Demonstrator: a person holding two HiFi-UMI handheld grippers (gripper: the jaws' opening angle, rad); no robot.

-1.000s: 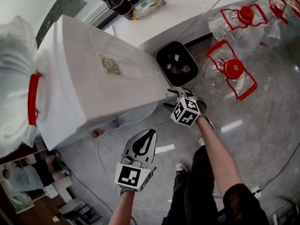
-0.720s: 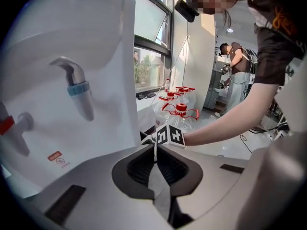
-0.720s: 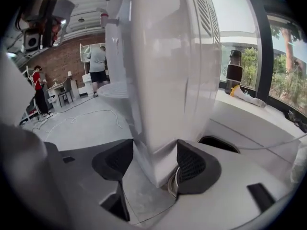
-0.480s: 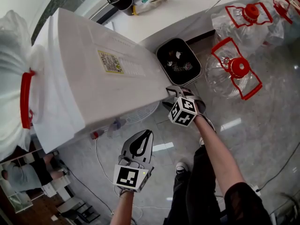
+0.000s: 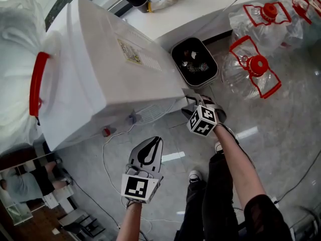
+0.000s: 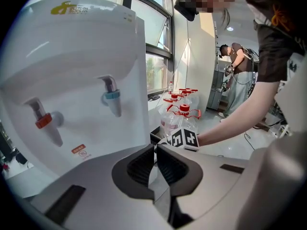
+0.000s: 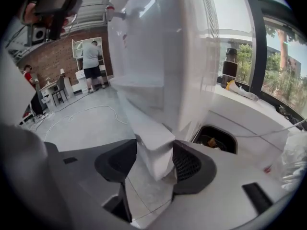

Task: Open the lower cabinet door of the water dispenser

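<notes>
Over glossy grey floor tiles, closing the right gripper onto the thick bottom corner of the lower cabinet door, jaws set wide, just now narrowing, pressing both faces. Hanging the left gripper empty, jaws nearly together. Sitting low on the white water dispenser, looking plain white.

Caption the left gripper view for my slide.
Shut left gripper faces the water dispenser with red tap and blue tap.
</notes>
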